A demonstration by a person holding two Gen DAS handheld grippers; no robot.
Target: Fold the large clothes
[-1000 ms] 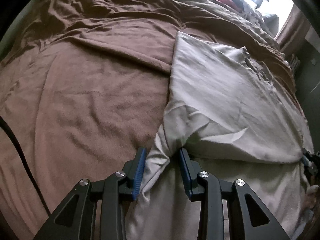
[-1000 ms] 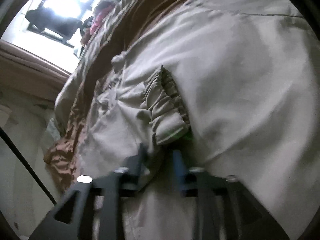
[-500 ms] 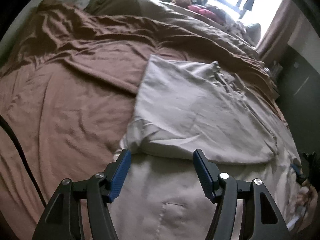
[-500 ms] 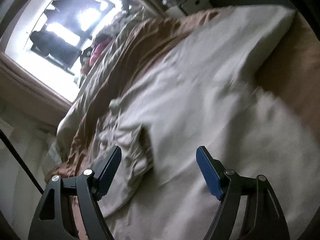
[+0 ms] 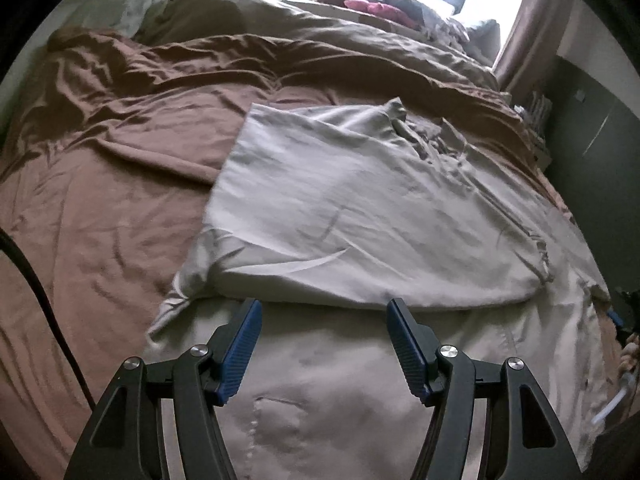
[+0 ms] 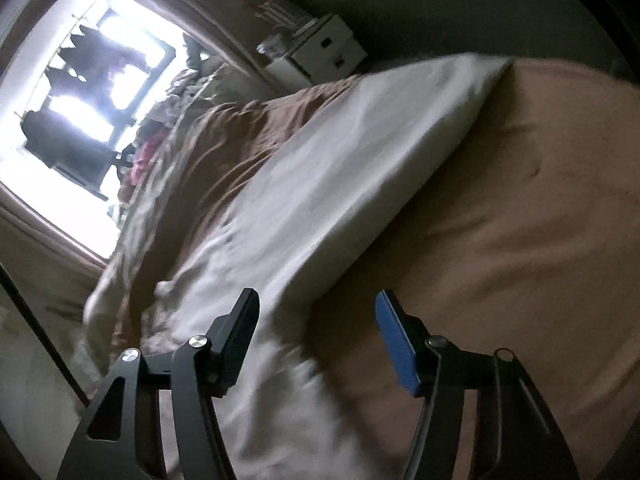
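A large beige garment (image 5: 360, 208) lies on a brown bedspread (image 5: 100, 220), its far half folded back over the near half. My left gripper (image 5: 324, 304) hovers open just in front of the fold edge, over the lower layer, with nothing between its blue pads. In the right wrist view the same garment (image 6: 340, 184) runs as a pale slab up to the right, seen from its side edge. My right gripper (image 6: 316, 296) is above that edge, where it meets the bedspread (image 6: 520, 240). Its jaws are closing with nothing between them.
A rumpled tan duvet (image 5: 320, 28) and a heap of clothes (image 5: 380, 8) lie at the far end of the bed under a bright window (image 6: 80, 80). A dark cabinet (image 5: 592, 128) and white drawers (image 6: 324, 52) stand beside the bed. A black cable (image 5: 40, 292) hangs at left.
Both grippers let go of the beige garment and opened. They drew back and rose, leaving the folded layer lying flat. The right wrist view swung right, toward the brown bedspread.
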